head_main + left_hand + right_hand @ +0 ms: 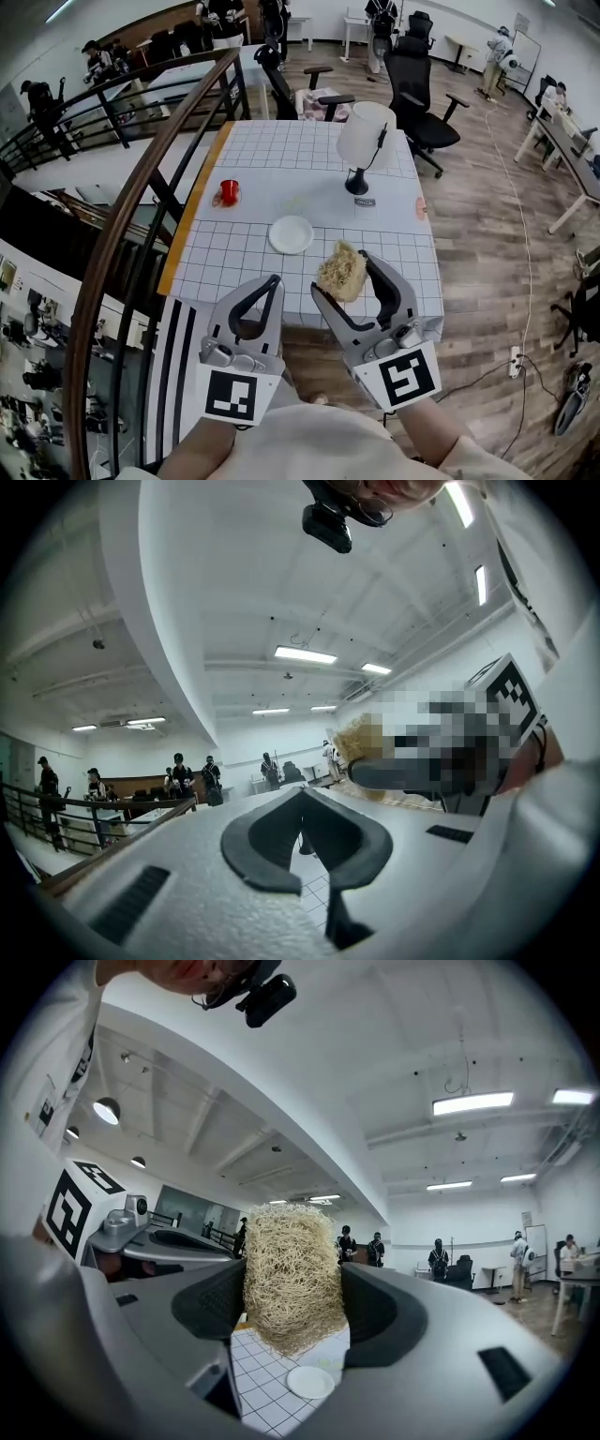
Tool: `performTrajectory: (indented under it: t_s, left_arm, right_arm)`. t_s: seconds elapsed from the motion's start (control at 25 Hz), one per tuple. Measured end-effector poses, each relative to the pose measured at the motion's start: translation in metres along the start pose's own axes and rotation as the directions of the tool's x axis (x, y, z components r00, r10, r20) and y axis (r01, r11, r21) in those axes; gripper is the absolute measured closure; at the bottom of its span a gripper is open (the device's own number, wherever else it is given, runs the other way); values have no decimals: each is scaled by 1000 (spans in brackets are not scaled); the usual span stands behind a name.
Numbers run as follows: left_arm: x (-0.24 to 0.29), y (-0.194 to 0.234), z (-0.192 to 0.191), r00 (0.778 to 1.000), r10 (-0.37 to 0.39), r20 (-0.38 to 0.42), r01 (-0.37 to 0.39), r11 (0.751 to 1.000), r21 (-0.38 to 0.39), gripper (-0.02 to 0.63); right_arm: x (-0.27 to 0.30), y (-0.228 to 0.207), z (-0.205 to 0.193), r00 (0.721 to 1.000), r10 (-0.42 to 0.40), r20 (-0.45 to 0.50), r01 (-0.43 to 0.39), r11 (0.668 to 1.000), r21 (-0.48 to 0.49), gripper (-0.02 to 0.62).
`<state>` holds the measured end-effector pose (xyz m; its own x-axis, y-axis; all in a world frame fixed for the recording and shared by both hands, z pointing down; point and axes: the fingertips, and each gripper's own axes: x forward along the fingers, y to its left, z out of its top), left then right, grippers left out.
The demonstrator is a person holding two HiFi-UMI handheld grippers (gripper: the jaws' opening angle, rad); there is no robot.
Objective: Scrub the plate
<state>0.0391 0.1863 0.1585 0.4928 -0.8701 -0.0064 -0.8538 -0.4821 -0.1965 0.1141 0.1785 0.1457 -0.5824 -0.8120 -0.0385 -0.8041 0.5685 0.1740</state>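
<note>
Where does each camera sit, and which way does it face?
Head view: on person's head, steeply down at table, plate; left tongs, right tongs show.
Left gripper view: on left tongs, outward, about level; shut jaws show.
Right gripper view: on right tongs, past clamped scrubber toward plate.
Head and right gripper views share the plate.

Two grey-white handheld grippers: the left gripper point(273, 281) and the right gripper point(340, 274). One tan fibrous scrubber point(345, 262) sits between the right gripper's jaws. Ahead of both grippers is one white gridded counter point(281, 150) carrying one round white plate point(291, 234), one small red cup point(229, 192) and one white-shaded lamp on a black base point(364, 139).
</note>
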Motion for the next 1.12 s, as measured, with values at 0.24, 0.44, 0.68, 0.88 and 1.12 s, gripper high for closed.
performTrajectory:
  t_s: [0.24,0.44,0.68,0.88,1.12]
  left_arm:
    - [33,39,-20,1000,3,11,-4,1000,12,592]
    - [64,76,-41,1000,-4,-1,4,999,48,592]
    - [103,129,-55,999,-42,-5,42,999,34,592]
    - [132,172,-73,996,-88,0,88,996,12,592]
    - [157,209,-89,990,-140,-1,140,990,3,592]
  right_arm:
    - [54,-5,-22,999,-35,-34,35,999,0,293]
    - [107,-8,-35,998,-33,-53,34,999,11,293]
    - [170,-16,-47,994,-54,-98,53,998,-13,293]
    - [219,-24,-64,983,-95,-157,94,995,-16,293]
    - [257,-38,-82,971,-127,-203,127,992,-10,293]
